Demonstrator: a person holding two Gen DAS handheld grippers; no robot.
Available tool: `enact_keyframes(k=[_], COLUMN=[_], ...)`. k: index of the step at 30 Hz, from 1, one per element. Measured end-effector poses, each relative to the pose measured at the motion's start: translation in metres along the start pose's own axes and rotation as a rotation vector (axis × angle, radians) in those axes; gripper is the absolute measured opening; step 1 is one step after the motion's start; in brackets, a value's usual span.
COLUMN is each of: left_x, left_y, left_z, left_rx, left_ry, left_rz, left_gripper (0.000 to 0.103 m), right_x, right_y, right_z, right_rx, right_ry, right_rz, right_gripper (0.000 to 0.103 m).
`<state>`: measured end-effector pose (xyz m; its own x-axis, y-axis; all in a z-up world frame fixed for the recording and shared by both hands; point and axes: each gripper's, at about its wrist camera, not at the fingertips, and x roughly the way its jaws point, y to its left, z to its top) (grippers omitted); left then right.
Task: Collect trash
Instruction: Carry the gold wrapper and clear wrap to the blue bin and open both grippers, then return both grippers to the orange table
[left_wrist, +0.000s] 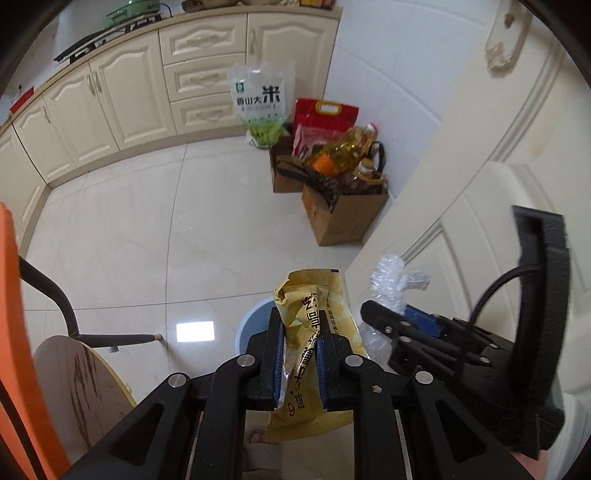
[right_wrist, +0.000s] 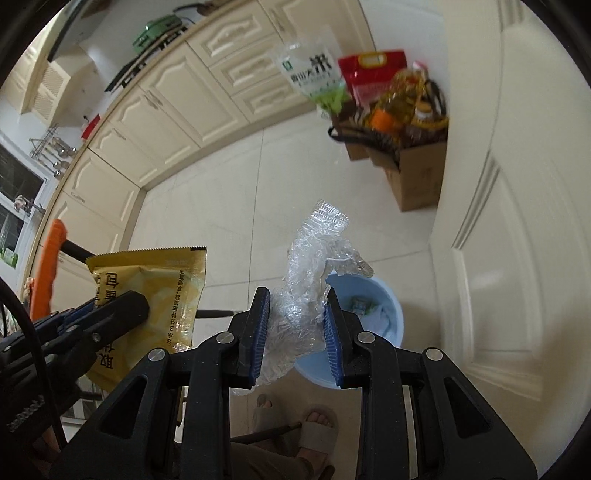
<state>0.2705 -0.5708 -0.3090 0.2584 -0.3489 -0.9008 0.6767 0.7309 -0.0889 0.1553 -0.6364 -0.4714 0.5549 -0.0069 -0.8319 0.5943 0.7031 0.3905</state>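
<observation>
Both loads look light and limp: the left gripper (left_wrist: 300, 363) pinches a crinkly yellow snack wrapper (left_wrist: 308, 314) mid-length, the right gripper (right_wrist: 295, 332) clamps crumpled clear plastic film (right_wrist: 314, 273) above the blue bin (right_wrist: 384, 314).

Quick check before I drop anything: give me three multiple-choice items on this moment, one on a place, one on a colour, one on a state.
1. Where does the bin stand?
A. on the floor below the grippers
B. on the counter
C. inside the cardboard box

2. What colour is the snack wrapper in the left gripper?
A. red
B. yellow
C. green

3. What is between the pads of the right gripper?
A. nothing
B. an oil bottle
C. crumpled clear plastic film

Answers: 1 A, the light blue bin sits on the tiles just past both grippers. 2 B, the printed packet between the blue pads is yellow. 3 C, the transparent film is pinched between the right pads and sticks up above them.
</observation>
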Motion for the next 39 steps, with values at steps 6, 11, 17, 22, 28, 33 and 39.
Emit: enact_keyframes(k=[6,11,17,22,28,33,39], left_x=[0.020,0.027,0.001,-0.049,-0.124,-0.195,-0.267], left_y=[-0.007,-0.020,-0.024,-0.021,0.002,0.040,0.082], left_z=[0.014,0.013,-0.004,-0.029,-0.073,-0.132,-0.221], left_rx=[0.008,0.011,0.003,0.002,-0.019,-0.056,-0.142], left_ry=[-0.005,-0.017,-0.068,-0.158,-0.297,-0.412,-0.524], left_rz=[0.073,0.109,0.095,0.076,0.063,0.087,0.161], left_gripper=[0.071,0.090,0.096,0.099,0.102,0.102,0.102], right_x=[0.037,0.037,0.013,-0.038,-0.111,-0.164,-0.206], right_y=[-0.025,-0.040,-0.046,-0.031,0.015,0.071,0.157], right_z=[0.003,-0.005,-0.007,-0.012,-0.021,-0.035,-0.059], right_rx=[0.067,0.136,0.171,0.182,0.131,0.058,-0.061], right_ry=[0.048,0.028,-0.004,-0.077,-0.193,-0.281,-0.344], right_rz=[-0.004,-0.014,-0.037,-0.022,0.004,0.044,0.097], right_gripper=[0.064,0.100,0.103,0.103,0.103,0.103,0.103])
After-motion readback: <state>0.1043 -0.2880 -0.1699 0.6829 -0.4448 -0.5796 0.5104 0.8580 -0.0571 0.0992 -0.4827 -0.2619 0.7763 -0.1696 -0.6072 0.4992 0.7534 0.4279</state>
